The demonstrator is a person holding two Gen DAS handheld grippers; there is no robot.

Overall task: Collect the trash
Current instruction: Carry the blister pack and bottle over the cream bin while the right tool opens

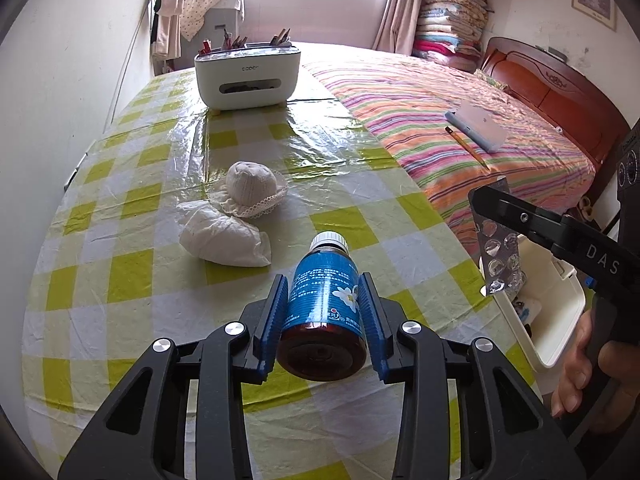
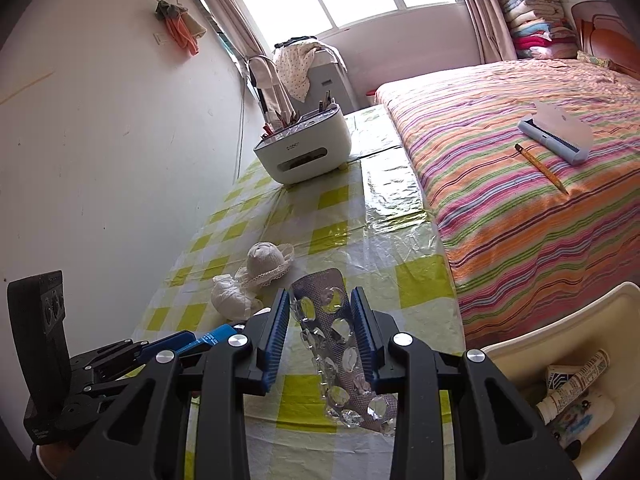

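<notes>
From the left wrist view, the left gripper is clamped on a brown medicine bottle. The blue pads press on its two sides at the blue label, and the white cap points away toward twelve o'clock. The bottle is held above the checked cloth of the table, not resting on it. I judge it stiff and smooth, glass or hard plastic, so it can slip along the pads if the grip loosens; the middle of the label, where it is held now, looks the best place. How full it is I cannot tell.

At about ten o'clock from the bottle lie a crumpled white bag and a small knitted hat, touching each other. The bag looks soft and very light; one would pinch it at a raised fold. At three o'clock, the right gripper holds a blister pack beside a white bin.

From the right wrist view, the right gripper is closed on the blister pack, held by its long edges. The pack is thin, light and bends easily, and its pockets look crushed and emptied, so a hard squeeze may buckle it. The white bin stands at four o'clock, just past the table edge, with a tube already inside. The left gripper shows at eight o'clock.
</notes>
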